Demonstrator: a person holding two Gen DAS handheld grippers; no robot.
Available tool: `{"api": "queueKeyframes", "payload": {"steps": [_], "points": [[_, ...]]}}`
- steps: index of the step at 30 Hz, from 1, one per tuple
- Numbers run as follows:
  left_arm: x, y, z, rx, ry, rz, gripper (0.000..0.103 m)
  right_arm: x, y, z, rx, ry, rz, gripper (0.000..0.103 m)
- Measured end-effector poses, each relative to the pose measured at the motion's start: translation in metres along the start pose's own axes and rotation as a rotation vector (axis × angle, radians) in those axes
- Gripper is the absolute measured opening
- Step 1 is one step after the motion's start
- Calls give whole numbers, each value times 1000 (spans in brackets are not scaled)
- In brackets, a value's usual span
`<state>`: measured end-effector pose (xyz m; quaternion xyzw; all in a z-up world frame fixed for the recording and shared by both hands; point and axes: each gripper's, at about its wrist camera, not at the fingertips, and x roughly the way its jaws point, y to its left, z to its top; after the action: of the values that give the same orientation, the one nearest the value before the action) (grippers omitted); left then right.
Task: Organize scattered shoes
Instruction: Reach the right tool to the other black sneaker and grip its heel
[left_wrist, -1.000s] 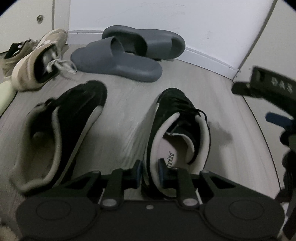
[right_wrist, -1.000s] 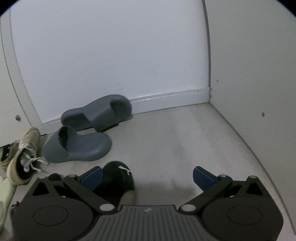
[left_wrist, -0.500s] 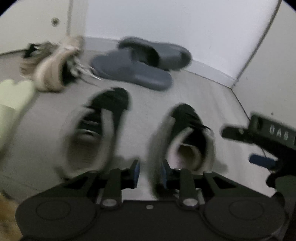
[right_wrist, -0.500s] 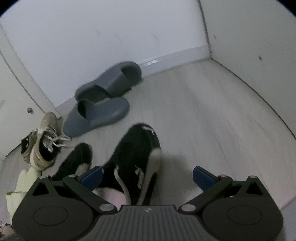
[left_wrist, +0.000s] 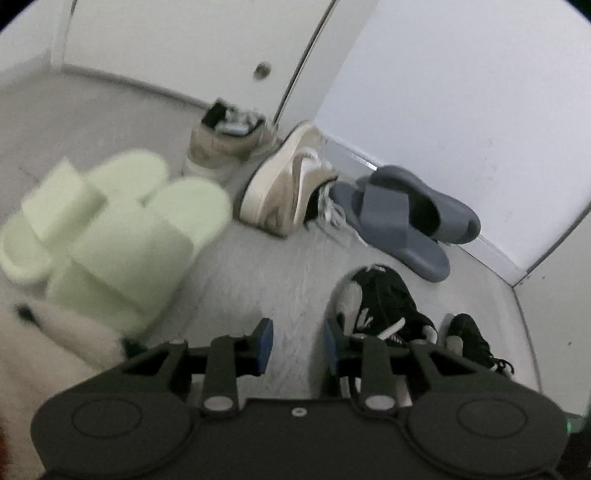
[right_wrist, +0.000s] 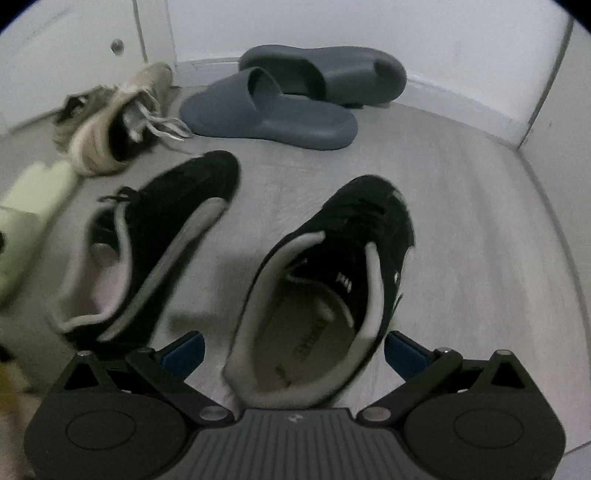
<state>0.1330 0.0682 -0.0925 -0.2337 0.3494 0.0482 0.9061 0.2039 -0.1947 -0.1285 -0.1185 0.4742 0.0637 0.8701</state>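
In the right wrist view two black sneakers stand side by side on the pale floor. The heel of the right black sneaker (right_wrist: 325, 280) lies between the wide-apart fingers of my right gripper (right_wrist: 294, 350), which is open and not touching it. The left black sneaker (right_wrist: 155, 236) leans beside it. My left gripper (left_wrist: 297, 345) is open over bare floor with nothing between its fingers. One black sneaker (left_wrist: 380, 306) sits just right of it, the other (left_wrist: 472, 339) further right.
Two grey slides (right_wrist: 277, 114) lie by the back wall. Beige sneakers (left_wrist: 291, 184) lie left of them, near a white door. A stacked pair of pale green slides (left_wrist: 110, 221) and something white and fluffy (left_wrist: 55, 350) lie at the left. Walls close the right side.
My left gripper has let go of the black sneaker's heel collar, opened and swung left toward the green slides. My right gripper has drawn back and now straddles that sneaker's heel.
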Motion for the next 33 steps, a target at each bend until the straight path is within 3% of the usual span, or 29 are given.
{"api": "queueKeyframes", "payload": {"steps": [3, 8, 13, 22, 30, 33], "points": [[1, -6, -2, 41, -4, -4, 30, 0, -7, -2, 24, 9, 15, 96], [2, -6, -3, 38, -2, -6, 30, -3, -38, -9, 175, 73, 42, 87], [4, -7, -5, 45, 1, -1, 30, -2, -68, -14, 323, 88, -54, 81], [4, -10, -6, 63, 0, 8, 30, 5, -95, -13, 386, 56, -138, 77], [7, -11, -6, 62, 11, 12, 30, -35, -90, -22, 415, -20, 38, 77], [9, -13, -7, 75, 17, 19, 30, -45, -88, -23, 404, -81, 69, 69]]}}
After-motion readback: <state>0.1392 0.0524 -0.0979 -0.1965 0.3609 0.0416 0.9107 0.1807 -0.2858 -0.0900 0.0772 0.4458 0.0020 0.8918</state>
